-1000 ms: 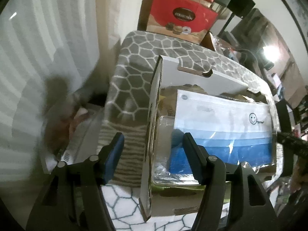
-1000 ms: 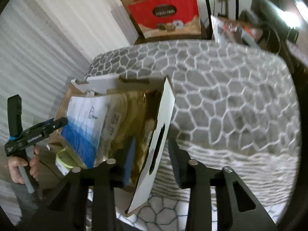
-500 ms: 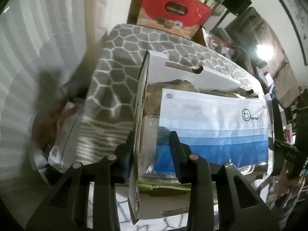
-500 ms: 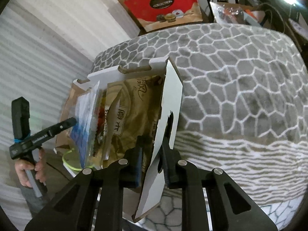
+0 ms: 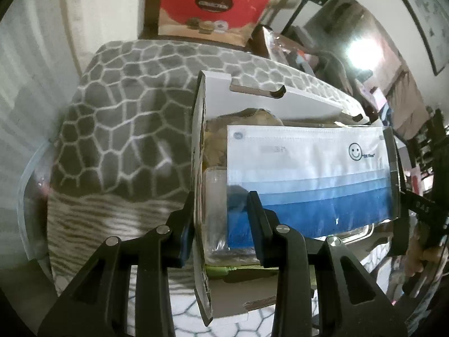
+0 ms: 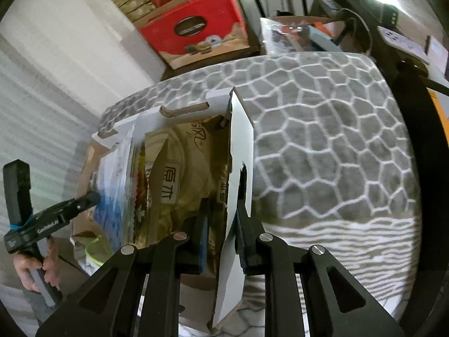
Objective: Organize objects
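Observation:
An open cardboard box [image 5: 252,104] with white flaps sits on a grey honeycomb-patterned cover [image 5: 118,129]. It holds a blue-and-white mask pack [image 5: 308,168], a clear packet and brown bags [image 6: 179,174]. My left gripper [image 5: 220,219] is shut on the box's left wall, with one finger outside and the other inside against the clear packet. My right gripper [image 6: 223,224] is shut on the box's right wall [image 6: 241,140], next to its handle cut-out. Each gripper also shows at the box's far side in the other's view: the left gripper [image 6: 56,216] in a hand, and the right gripper [image 5: 421,210].
A red gift carton [image 5: 210,8] stands behind the cover, with stacked boxes above the red gift carton [image 6: 193,25]. A white slatted wall runs along the left. Cluttered shelves, cables and a bright lamp [image 5: 362,53] fill the right. The patterned cover [image 6: 322,140] stretches right of the box.
Both grippers went from standing wide around the box's side walls to clamped on them. Since then the box and both grippers have shifted across the patterned cover.

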Demonstrator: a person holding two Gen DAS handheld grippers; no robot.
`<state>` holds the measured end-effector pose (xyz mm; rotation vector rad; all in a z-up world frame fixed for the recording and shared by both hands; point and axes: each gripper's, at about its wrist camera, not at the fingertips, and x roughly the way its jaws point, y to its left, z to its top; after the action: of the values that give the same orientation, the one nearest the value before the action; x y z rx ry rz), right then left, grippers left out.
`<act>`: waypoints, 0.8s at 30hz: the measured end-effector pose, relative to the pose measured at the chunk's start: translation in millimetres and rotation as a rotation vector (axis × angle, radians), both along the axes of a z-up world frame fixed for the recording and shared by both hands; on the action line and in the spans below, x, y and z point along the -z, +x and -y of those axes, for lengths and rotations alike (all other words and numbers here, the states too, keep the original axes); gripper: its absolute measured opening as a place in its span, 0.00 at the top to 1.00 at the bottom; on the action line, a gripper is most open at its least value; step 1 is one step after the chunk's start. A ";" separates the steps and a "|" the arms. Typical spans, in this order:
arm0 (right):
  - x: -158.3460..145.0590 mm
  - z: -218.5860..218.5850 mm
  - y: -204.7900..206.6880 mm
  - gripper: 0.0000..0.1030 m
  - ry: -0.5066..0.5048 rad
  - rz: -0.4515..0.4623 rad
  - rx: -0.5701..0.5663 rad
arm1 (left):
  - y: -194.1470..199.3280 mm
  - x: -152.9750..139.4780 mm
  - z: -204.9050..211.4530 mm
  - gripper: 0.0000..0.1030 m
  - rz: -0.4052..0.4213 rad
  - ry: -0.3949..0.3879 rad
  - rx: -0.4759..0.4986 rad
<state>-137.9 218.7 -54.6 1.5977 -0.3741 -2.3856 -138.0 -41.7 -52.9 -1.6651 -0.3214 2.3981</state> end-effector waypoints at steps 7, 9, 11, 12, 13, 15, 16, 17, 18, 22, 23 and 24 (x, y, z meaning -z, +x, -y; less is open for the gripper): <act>4.4 -16.7 5.5 0.83 0.006 -0.017 0.018 | -4.4 -0.7 -14.8 0.68 -0.019 -0.042 0.013; 4.1 -15.6 8.0 0.81 0.015 -0.028 0.019 | -3.1 -0.5 -13.4 0.67 -0.021 -0.035 0.012; 3.1 -15.8 10.4 0.77 0.015 -0.041 0.028 | -3.3 0.0 -10.9 0.59 -0.018 -0.035 0.006; 1.8 -15.0 11.8 0.61 0.020 -0.049 0.032 | -2.8 -0.6 -9.6 0.50 -0.018 -0.045 -0.003; 0.1 -14.9 13.3 0.52 0.033 -0.056 0.033 | -2.8 -1.1 -9.2 0.47 -0.024 -0.051 -0.008; -2.7 -13.9 16.0 0.41 0.065 -0.069 0.028 | 3.4 -6.2 -5.9 0.47 -0.046 -0.074 -0.016; -4.2 -14.0 16.8 0.41 0.083 -0.075 0.028 | 6.4 -9.2 -4.6 0.45 -0.059 -0.090 -0.023; -6.6 -14.5 17.5 0.41 0.100 -0.088 0.032 | 9.8 -12.8 -3.6 0.44 -0.074 -0.103 -0.030; -12.3 -14.2 22.9 0.41 0.118 -0.109 0.039 | 15.7 -19.0 -2.3 0.41 -0.100 -0.110 -0.036; -30.1 -9.4 40.5 0.40 0.181 -0.176 0.070 | 36.9 -35.9 -2.5 0.25 -0.167 -0.150 -0.045; -34.8 -7.3 46.6 0.40 0.193 -0.193 0.079 | 42.3 -39.6 -3.2 0.23 -0.188 -0.157 -0.049; -39.4 -4.6 51.9 0.38 0.196 -0.213 0.086 | 48.6 -43.3 -4.1 0.20 -0.210 -0.164 -0.053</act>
<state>-85.9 223.3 -15.3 1.4070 -0.1756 -2.6990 -89.4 -37.6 -9.6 -1.4634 -0.1397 2.6735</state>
